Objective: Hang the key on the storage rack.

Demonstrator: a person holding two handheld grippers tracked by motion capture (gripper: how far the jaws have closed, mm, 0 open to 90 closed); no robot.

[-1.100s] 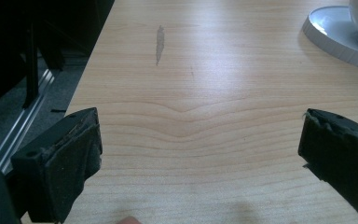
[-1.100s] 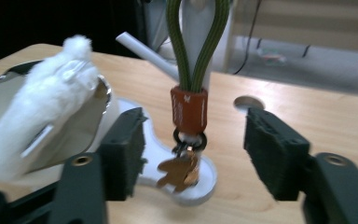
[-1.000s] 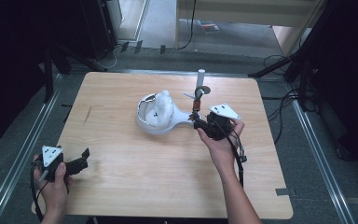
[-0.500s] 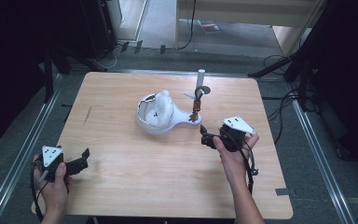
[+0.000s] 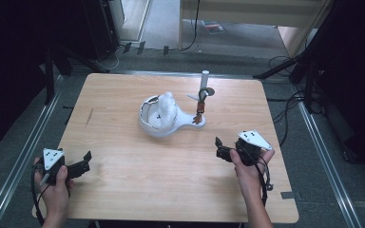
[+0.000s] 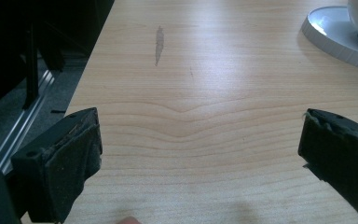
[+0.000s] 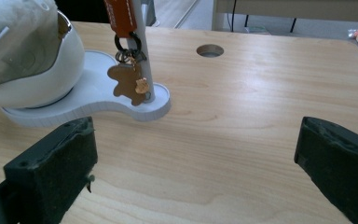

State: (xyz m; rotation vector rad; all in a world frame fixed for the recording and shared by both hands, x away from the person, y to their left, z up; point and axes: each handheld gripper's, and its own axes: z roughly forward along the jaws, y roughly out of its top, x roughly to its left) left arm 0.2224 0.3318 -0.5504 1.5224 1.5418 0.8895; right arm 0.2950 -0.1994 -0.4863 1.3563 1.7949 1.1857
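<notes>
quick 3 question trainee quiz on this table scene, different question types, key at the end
1. True or false: the right gripper grips the brown bear-shaped key charm.
2. Multiple choice: the charm hangs beside A) the thin white post of the white plastic stand, B) the round hole in the wooden table, C) the left gripper.
3. What sits on the stand's wide end?

Key
1. False: its jaws have just opened, stand wide apart with nothing between them, short of the stand.
2. A
3. A white rounded bowl-like shell holding white fluffy stuffing.
</notes>
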